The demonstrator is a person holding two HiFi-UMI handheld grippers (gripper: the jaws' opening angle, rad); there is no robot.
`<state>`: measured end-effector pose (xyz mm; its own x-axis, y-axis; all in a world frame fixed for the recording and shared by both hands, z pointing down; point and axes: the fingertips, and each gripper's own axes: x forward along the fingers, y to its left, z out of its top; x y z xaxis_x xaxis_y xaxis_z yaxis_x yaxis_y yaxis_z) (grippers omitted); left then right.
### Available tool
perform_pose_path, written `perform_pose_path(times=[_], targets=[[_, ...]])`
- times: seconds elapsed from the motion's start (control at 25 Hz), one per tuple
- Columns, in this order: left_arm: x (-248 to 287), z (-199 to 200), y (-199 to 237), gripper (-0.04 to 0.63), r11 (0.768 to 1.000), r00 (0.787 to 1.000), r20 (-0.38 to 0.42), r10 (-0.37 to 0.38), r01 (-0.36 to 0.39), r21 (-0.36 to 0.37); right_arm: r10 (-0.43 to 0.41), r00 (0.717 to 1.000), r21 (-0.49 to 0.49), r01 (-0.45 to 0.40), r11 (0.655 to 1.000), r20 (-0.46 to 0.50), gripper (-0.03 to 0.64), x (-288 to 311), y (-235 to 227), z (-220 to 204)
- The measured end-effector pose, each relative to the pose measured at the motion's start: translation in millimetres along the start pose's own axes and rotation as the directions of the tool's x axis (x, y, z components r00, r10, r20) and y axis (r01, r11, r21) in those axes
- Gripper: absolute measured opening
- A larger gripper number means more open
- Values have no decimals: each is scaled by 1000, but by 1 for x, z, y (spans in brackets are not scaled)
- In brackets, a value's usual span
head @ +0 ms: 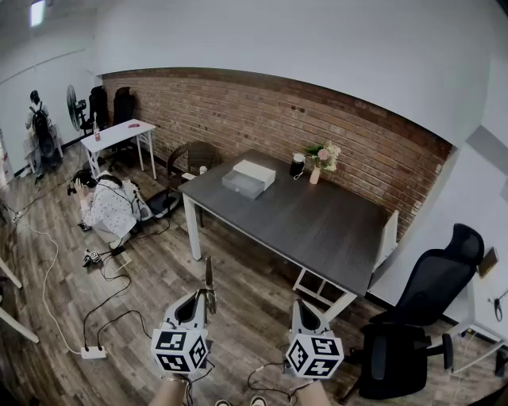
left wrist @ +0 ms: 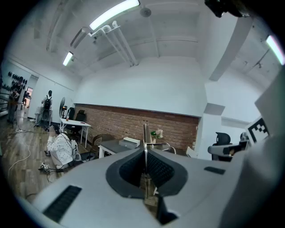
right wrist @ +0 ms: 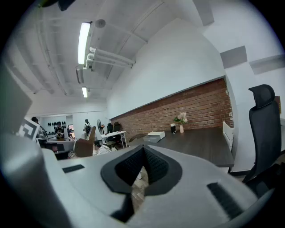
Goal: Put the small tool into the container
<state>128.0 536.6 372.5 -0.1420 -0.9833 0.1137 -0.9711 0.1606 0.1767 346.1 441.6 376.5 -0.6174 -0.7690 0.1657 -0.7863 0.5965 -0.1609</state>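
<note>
Dark table stands well ahead, container near its far edge. Left tool clamped on slim metal strip, upright, probably for carrying. Right tool pressed together, empty.

Brick wall behind dark table, wooden floor.

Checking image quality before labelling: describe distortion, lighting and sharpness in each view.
Head view: strong fisheye, the brick wall bows; light even, table sharp. Left gripper view: round black vignette, ceiling lamp glares, left tongs soft. Right gripper view: same vignette, bright strip lamp, right tongs soft.
</note>
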Motion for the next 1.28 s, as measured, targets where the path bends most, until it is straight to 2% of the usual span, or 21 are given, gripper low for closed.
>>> perform_pose_path(times=[0.28, 0.44, 0.84, 1.28], targets=[[-8, -3, 10, 6, 1000, 1000, -11, 3, -4, -6, -1, 1000, -6, 1, 1000, 7, -2, -3, 11, 1], [-8, -2, 16, 6, 1000, 1000, -7, -1, 1, -11, 6, 1000, 25, -6, 1000, 24, 2, -1, 15, 2], [-2, -4, 31, 6, 999, 999, -5, -34, 34, -21, -40, 999, 62, 40, 997, -2, 2, 3, 15, -9], [40, -11, 55, 6, 1000, 1000, -20, -18, 17, -26, -37, 999, 66, 39, 997, -25, 2, 56, 6, -13]])
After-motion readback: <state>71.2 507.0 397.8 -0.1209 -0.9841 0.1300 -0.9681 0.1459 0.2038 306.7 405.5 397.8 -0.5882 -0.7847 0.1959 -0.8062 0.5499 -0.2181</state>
